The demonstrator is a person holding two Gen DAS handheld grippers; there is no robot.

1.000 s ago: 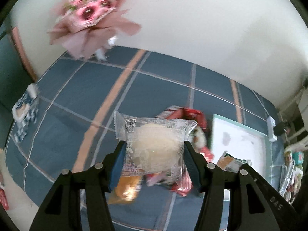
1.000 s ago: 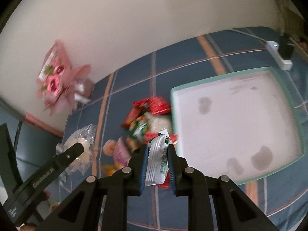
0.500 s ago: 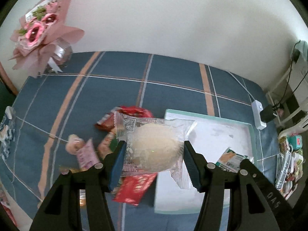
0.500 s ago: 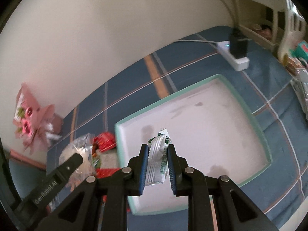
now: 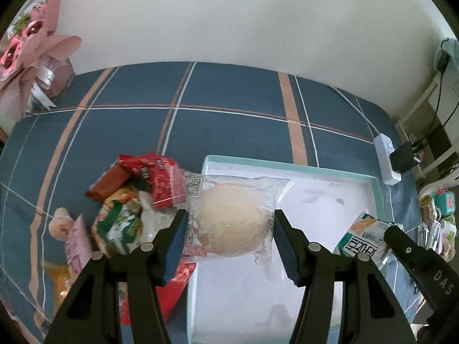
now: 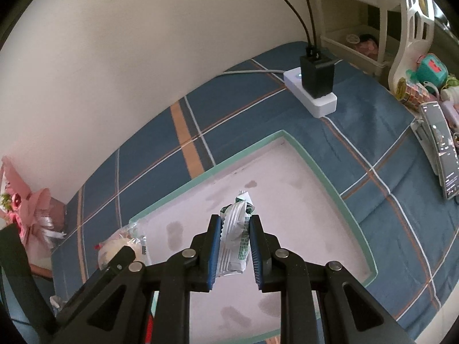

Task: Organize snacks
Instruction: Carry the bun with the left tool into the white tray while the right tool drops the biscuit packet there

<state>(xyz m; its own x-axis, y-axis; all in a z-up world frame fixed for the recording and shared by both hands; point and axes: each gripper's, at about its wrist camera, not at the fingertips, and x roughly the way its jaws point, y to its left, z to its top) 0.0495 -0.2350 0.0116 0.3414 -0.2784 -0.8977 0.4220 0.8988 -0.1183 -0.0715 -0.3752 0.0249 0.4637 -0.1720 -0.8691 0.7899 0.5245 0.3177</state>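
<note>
Left gripper [image 5: 231, 229] pinches clear-wrapped bun [image 5: 229, 223] by its sides over tray's left edge [image 5: 195, 258]. Right gripper [image 6: 235, 246] clamps green-white packet [image 6: 235, 243] upright above tray floor, likely for dropping. Snack pile [image 5: 129, 200] lies just left of tray.

1. A pink bouquet [image 5: 31, 46] stood at the far left, against the white wall [image 5: 243, 14].
2. A white power strip [image 6: 311, 93] carrying a black adapter [image 6: 317, 77] lay on the blue plaid cloth [image 5: 229, 126].
3. A phone [image 6: 440, 149] lay near the cloth's right edge.
</note>
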